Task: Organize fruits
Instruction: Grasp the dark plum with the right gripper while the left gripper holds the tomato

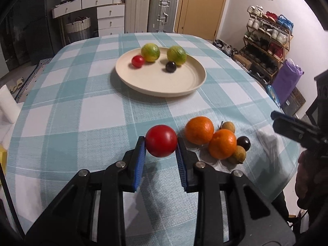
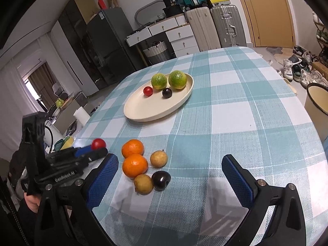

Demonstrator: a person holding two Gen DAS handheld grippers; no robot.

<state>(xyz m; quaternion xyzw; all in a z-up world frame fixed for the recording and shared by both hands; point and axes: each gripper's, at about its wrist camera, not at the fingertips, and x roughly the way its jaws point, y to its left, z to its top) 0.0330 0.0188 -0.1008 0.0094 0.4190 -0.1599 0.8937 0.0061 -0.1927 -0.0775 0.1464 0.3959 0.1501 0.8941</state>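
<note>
A checked cloth (image 1: 82,106) covers the table, plate (image 1: 164,88) in the upper middle of the frame. The left gripper (image 1: 161,143) clamps a tomato (image 1: 161,140) low in the centre, seemingly mid-carry; next it needs setting on the plate. The right gripper (image 2: 170,164) gapes empty.

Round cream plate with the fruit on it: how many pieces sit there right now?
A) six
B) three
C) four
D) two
C: the round cream plate carries two yellow-green citrus fruits, one small red tomato and one dark purple plum; the large red tomato is between the left gripper's jaws.
</note>
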